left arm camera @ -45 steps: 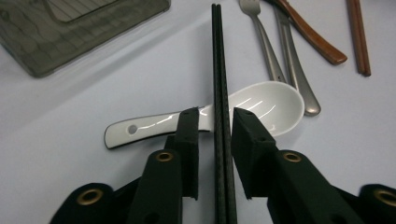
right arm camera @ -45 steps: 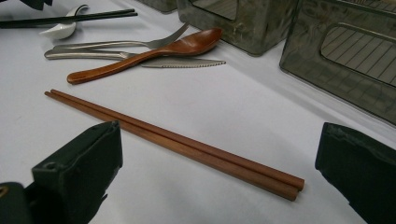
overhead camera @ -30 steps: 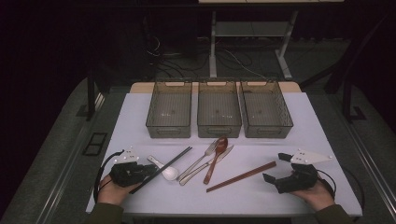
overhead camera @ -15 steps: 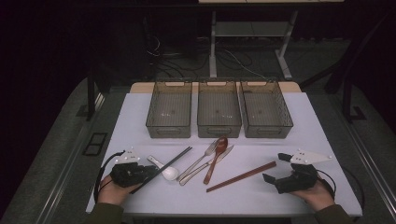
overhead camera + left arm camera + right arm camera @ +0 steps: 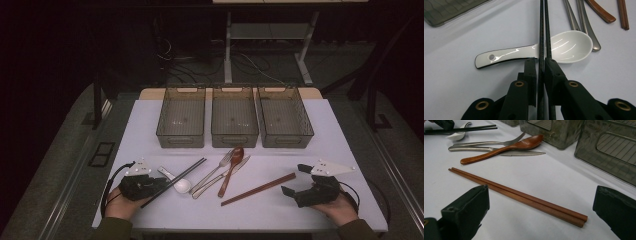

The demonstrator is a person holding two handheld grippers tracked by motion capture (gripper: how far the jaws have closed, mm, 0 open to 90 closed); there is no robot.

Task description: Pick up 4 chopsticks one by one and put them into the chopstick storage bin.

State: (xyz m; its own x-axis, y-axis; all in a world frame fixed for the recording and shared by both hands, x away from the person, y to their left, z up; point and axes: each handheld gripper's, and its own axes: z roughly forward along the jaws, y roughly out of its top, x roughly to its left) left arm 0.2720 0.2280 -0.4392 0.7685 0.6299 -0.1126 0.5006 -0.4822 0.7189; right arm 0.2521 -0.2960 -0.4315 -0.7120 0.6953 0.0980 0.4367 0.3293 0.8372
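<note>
Black chopsticks (image 5: pixel 543 30) lie clamped between the left gripper's (image 5: pixel 541 62) jaws, crossing over the white spoon (image 5: pixel 564 46) on the table (image 5: pixel 310 150); their near ends run out of the left gripper view's bottom edge. Right gripper (image 5: pixel 541 202) rests with jaws spread wide, brown chopsticks (image 5: pixel 519 195) lying untouched before it. Fork, knife and wooden spoon (image 5: pixel 506 147) overlap, partly hiding each other.

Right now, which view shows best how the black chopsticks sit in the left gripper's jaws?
The left gripper view: the black chopsticks run up between the nearly shut jaws, crossing the white spoon. The high view shows them small beside the left gripper. The right gripper view catches them far off at the top left.
</note>
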